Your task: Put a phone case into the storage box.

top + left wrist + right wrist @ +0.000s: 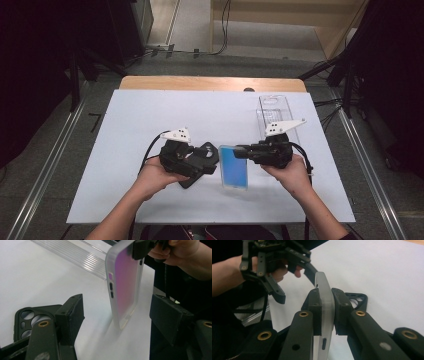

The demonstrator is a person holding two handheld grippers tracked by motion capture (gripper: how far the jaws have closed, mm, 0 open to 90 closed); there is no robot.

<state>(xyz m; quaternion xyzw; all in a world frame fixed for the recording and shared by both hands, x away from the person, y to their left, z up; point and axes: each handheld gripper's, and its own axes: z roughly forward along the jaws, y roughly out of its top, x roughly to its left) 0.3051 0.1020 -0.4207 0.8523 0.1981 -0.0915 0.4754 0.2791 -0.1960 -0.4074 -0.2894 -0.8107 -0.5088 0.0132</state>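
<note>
We held a frosted blue phone case (234, 166) over the table's (125, 115) near middle, our right gripper (242, 150) clamped on its edge. Our left gripper (209, 155), jaws apart, hovered just beside it above a black case (27, 318). Bare tabletop lay open leftward.

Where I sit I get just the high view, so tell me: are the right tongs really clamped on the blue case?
Observer: Yes. In the right gripper view the right tongs are shut on the case, with the pads pressing both its faces near one edge.
Operator: Do the left tongs hold anything?
Observer: No. In the left gripper view the left tongs stand open with bare pads. The case hangs ahead of them, and a black case lies flat on the table beside one jaw, outside the gap.
</note>
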